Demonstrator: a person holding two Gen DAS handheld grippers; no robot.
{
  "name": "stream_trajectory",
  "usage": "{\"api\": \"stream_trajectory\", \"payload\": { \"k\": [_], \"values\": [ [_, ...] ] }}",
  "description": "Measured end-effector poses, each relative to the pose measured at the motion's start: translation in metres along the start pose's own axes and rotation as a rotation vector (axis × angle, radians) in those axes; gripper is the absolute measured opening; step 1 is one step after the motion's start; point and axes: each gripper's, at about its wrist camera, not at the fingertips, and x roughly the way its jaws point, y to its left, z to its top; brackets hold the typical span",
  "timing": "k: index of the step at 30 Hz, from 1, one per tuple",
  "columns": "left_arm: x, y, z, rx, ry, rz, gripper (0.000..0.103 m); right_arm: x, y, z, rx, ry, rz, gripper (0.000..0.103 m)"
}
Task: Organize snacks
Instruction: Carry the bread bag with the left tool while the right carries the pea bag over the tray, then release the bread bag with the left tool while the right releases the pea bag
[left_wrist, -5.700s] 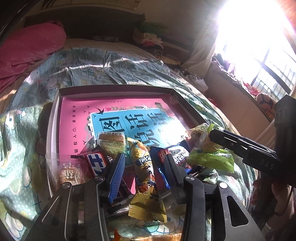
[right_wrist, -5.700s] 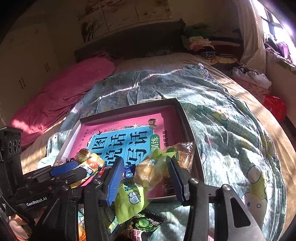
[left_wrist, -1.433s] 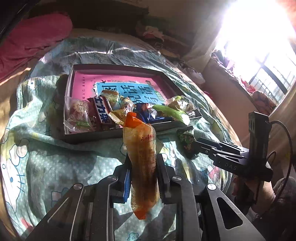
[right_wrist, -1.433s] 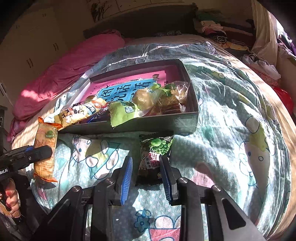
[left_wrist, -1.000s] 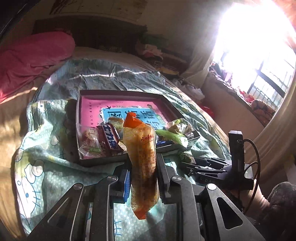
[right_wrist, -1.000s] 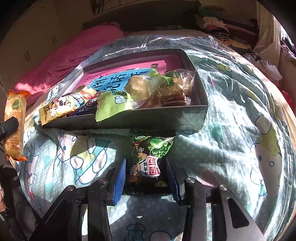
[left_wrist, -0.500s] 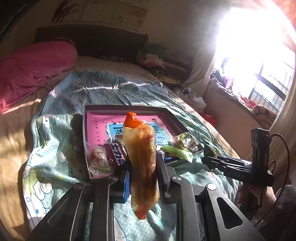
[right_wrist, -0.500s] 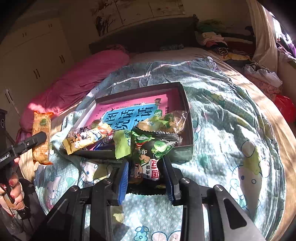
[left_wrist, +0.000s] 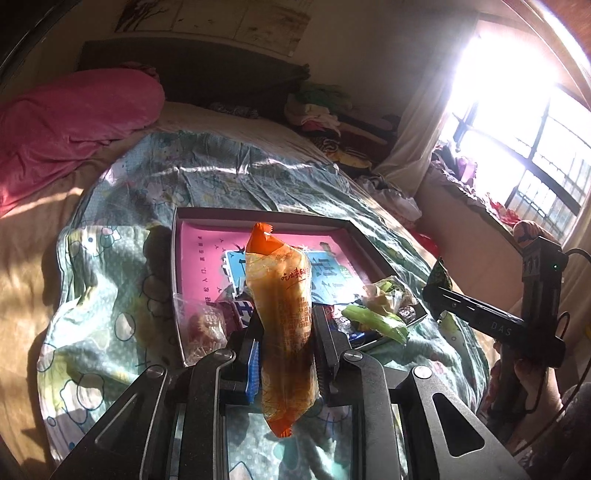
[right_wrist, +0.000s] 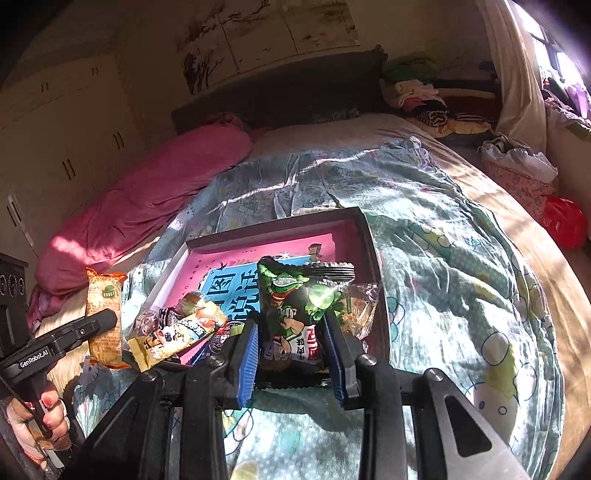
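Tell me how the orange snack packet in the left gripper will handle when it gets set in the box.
The orange snack packet stands upright in the left gripper, so probably fairly firm and light. Its glossy film may slip. In the box it would likely lie flat rather than roll.

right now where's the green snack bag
Right wrist view, centre: the green bag is clamped in the right gripper, held over the box's near edge.
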Motion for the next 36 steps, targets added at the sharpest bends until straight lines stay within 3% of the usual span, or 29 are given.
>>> {"api": "stream_trajectory", "payload": {
  "k": [21,36],
  "values": [
    [0.045,0.009,0.0,-0.001,0.075,0.027,0.024,0.052,0.007,-0.001,0.0,0.068,-0.005,0.033],
    [0.06,0.004,-0.002,0.024,0.103,0.021,0.024,0.067,0.03,-0.004,-0.047,0.093,0.029,0.033]
  ]
}}
